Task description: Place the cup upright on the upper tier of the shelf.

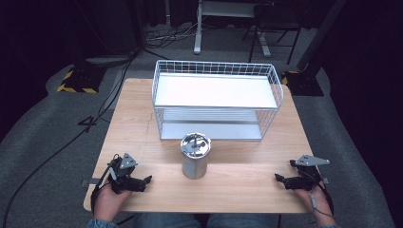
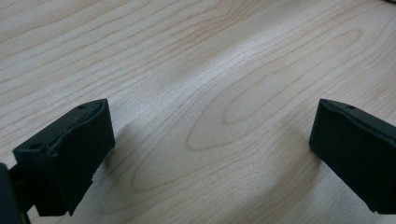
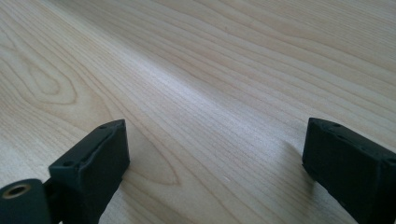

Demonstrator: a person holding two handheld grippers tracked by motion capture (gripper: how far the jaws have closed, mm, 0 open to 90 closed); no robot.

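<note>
Both grippers, left and right, rest jaws apart; lidded tin fronts wire rack.

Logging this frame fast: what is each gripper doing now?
Left gripper: open, holding nothing, low over the pale wooden table.
Right gripper: open, holding nothing.

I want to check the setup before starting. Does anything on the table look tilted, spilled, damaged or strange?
Nothing stands out. The can stands upright in front of the wire rack, apart from it, with no spill around it. The rack sits straight on the table. The left gripper and right gripper rest near the front corners, jaws open.
</note>
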